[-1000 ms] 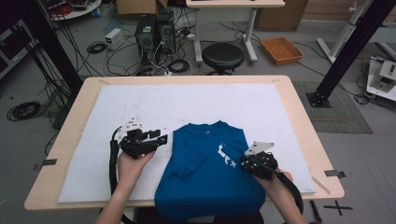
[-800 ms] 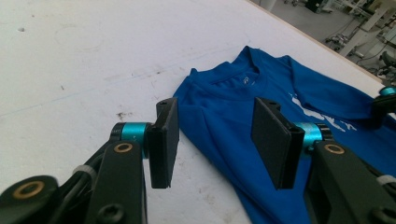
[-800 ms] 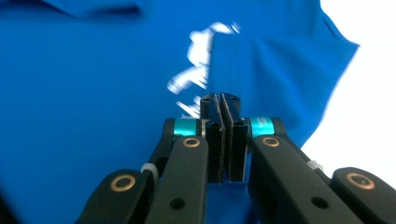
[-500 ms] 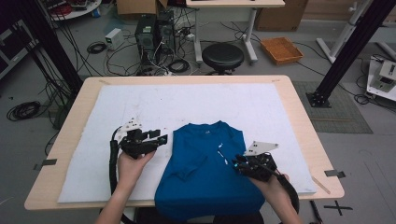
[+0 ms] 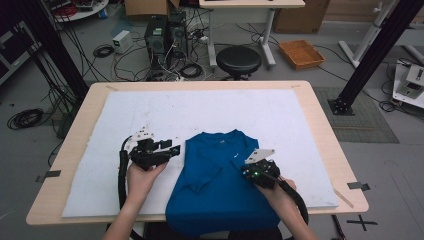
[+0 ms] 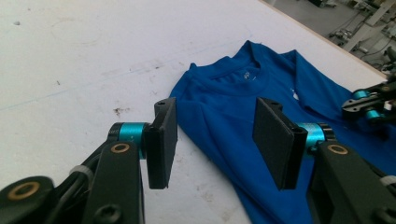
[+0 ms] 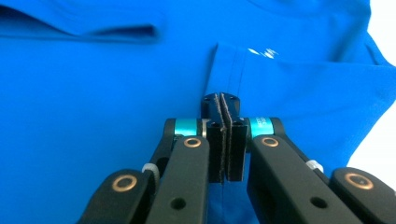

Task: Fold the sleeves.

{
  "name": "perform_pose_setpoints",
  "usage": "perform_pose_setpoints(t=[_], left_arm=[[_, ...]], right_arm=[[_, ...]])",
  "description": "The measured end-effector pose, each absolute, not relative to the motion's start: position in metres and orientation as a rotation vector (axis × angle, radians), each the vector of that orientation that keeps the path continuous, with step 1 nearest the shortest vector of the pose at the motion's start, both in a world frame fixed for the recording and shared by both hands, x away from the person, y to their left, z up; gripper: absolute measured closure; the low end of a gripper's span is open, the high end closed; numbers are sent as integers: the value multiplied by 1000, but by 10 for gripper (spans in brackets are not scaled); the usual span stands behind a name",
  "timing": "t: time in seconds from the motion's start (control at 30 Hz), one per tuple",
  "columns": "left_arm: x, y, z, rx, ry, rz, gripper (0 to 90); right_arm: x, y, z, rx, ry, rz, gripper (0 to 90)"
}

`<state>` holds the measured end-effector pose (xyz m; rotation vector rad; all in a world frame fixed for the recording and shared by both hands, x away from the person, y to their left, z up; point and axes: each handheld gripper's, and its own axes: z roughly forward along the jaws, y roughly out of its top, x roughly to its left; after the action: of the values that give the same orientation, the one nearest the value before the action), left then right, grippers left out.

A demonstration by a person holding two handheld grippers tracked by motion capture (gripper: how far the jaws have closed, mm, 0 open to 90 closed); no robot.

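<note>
- A blue T-shirt (image 5: 220, 185) lies flat on the white mat (image 5: 150, 115) that covers the wooden table (image 5: 320, 110). It sits toward the near edge, a little right of the middle.
- Its collar points to the far edge, and its hem hangs over the near edge of the table.
- One sleeve is folded in over the shirt's front; from the high view it shows as a crease left of the shirt's centre.
- The left gripper (image 5: 172, 149) rests on bare mat just beside the shirt's left shoulder, held by the person's left hand (image 5: 141, 176).
- In the left gripper view its jaws stand wide apart with nothing between them; the shirt's shoulder and collar (image 6: 243, 77) lie just beyond the pads.
- The right gripper (image 5: 246, 172) sits over the right half of the shirt, near the chest, with the person's right hand (image 5: 277, 192) behind it.
- In the right gripper view (image 7: 226, 105) its jaws are pressed together, and a fold of blue cloth with a stitched hem rises from between the pads, so it has the shirt pinched.
- A small white mark (image 7: 261, 52) shows on the cloth just past that fold.
- Beyond the far edge of the table a black stool (image 5: 238, 59) stands on the floor among cables, with an orange tray (image 5: 302, 53) to its right.
</note>
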<state>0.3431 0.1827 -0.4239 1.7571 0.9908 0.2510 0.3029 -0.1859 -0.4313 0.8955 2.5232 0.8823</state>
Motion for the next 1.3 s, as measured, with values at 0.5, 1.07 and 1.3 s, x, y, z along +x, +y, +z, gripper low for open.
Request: perform_pose_setpoints(t=[0.5,1.07,1.3], left_arm=[[345,186,-422,1770,999,309,469],[334,200,-414,1766,956,424,400],[332,198,-414,1768,942,435,400]], right_arm=[[334,-238,-382,1062,2247,1204,471],[343,-273,-374,1163,2077,1295,352],[341,-274,-374,1161,2075,1293,349]])
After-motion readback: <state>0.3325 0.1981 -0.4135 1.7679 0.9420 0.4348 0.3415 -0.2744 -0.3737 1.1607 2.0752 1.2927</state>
